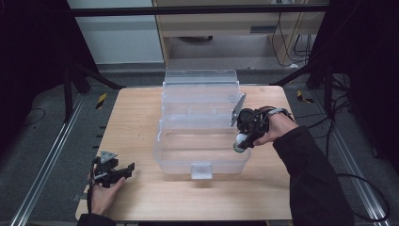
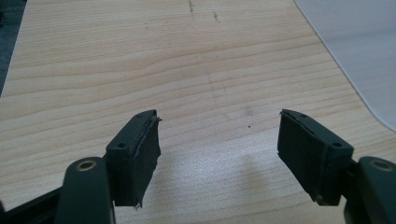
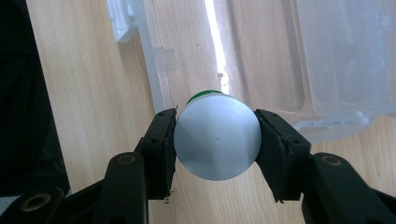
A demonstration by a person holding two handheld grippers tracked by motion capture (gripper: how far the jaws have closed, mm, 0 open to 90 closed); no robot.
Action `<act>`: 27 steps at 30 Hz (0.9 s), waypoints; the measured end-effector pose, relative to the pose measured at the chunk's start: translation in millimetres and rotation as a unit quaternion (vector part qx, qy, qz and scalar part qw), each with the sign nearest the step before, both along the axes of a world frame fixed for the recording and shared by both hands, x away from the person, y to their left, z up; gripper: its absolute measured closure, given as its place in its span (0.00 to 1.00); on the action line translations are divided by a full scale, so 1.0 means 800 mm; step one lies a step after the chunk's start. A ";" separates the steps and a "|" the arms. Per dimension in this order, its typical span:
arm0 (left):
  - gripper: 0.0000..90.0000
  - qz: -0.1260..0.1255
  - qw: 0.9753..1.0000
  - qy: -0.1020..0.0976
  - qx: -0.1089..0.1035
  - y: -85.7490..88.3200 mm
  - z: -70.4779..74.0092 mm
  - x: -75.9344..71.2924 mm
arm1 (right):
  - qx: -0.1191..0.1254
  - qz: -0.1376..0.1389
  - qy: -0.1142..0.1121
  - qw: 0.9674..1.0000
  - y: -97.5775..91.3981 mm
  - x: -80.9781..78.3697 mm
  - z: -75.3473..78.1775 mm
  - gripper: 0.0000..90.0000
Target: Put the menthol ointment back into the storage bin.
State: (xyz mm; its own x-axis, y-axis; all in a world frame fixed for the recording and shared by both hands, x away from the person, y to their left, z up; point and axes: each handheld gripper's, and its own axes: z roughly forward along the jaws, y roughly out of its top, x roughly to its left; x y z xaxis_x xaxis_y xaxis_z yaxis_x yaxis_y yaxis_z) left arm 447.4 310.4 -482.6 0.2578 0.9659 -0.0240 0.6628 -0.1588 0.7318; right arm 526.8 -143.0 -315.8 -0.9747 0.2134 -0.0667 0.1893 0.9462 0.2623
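A pale wooden worktop (image 1: 141, 117) stands in a dim room, with a clear plastic box (image 1: 202, 136) open at its centre. The right gripper (image 1: 242, 141) hangs at the box's three-o'clock rim, jaws clamped on a small white bottle (image 3: 217, 142) (green at its far end, possibly a cap). The bottle's long axis points away and down, with the box's open compartment toward nine o'clock. No label is readable. The left gripper (image 2: 219, 140) rests empty at seven o'clock, jaws spread.
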 end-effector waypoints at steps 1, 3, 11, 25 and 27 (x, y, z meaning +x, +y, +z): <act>0.32 0.000 1.000 0.000 0.000 0.000 0.000 0.000 | 0.000 0.000 0.000 1.000 0.000 0.000 0.000 0.56; 0.32 0.000 1.000 0.000 0.000 0.000 0.000 0.000 | -0.003 0.001 0.003 1.000 0.002 0.002 -0.006 0.56; 0.32 0.000 1.000 0.000 0.000 0.000 0.000 0.000 | -0.013 0.010 0.015 1.000 0.007 0.010 -0.033 0.56; 0.33 0.000 1.000 0.001 0.001 0.000 -0.001 0.000 | -0.030 0.015 0.028 0.999 0.002 0.015 -0.074 0.56; 0.33 0.000 1.000 0.001 0.001 0.000 0.000 0.000 | -0.028 0.017 0.028 0.999 0.002 0.016 -0.076 0.56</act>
State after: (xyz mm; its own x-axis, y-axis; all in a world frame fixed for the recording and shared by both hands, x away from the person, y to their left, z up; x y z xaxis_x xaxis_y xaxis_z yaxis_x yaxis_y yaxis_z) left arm 447.6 310.5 -483.0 0.2579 0.9659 -0.0234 0.6643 -0.1597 0.7302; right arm 539.7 -141.6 -376.6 -0.9840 0.1769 -0.0219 0.1692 0.9655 0.1979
